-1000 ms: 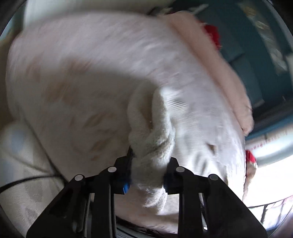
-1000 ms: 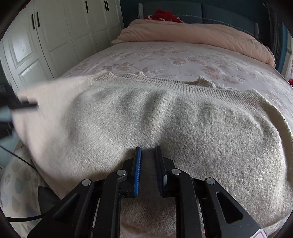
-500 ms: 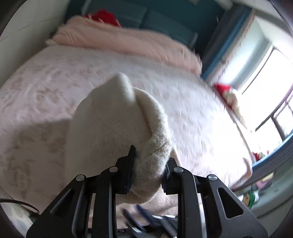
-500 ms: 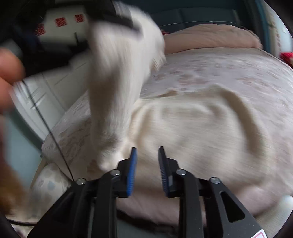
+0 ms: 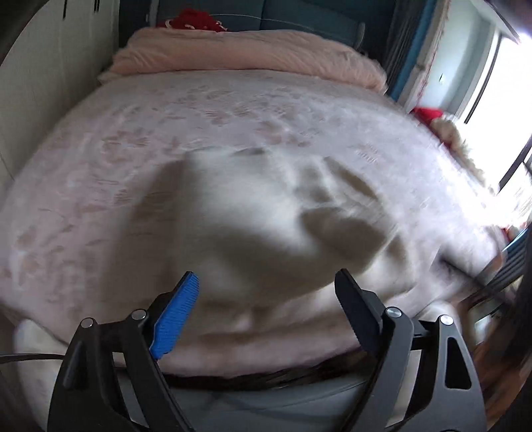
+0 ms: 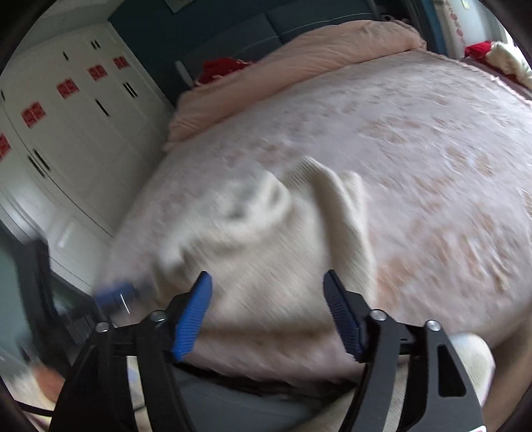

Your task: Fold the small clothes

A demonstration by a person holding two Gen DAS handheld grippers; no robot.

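A cream knitted sweater point(image 5: 266, 226) lies rumpled and partly folded over itself on the pink flowered bedspread point(image 5: 166, 126), near the bed's front edge. It also shows in the right wrist view point(image 6: 272, 239). My left gripper point(image 5: 266, 292) is open and empty, just in front of the sweater. My right gripper point(image 6: 267, 292) is open and empty, above the sweater's near edge. Both views are motion-blurred.
A folded pink duvet point(image 5: 252, 50) and a red item point(image 5: 193, 20) lie at the head of the bed. White wardrobes point(image 6: 66, 126) stand to the left. A bright window point(image 5: 498, 93) is at the right. A blue blur point(image 6: 116, 292) shows at the bed's left edge.
My left gripper was shut on the sweater's side and carried it over; it has let go and opened. My right gripper has opened too. The sweater now lies bunched on the bed.
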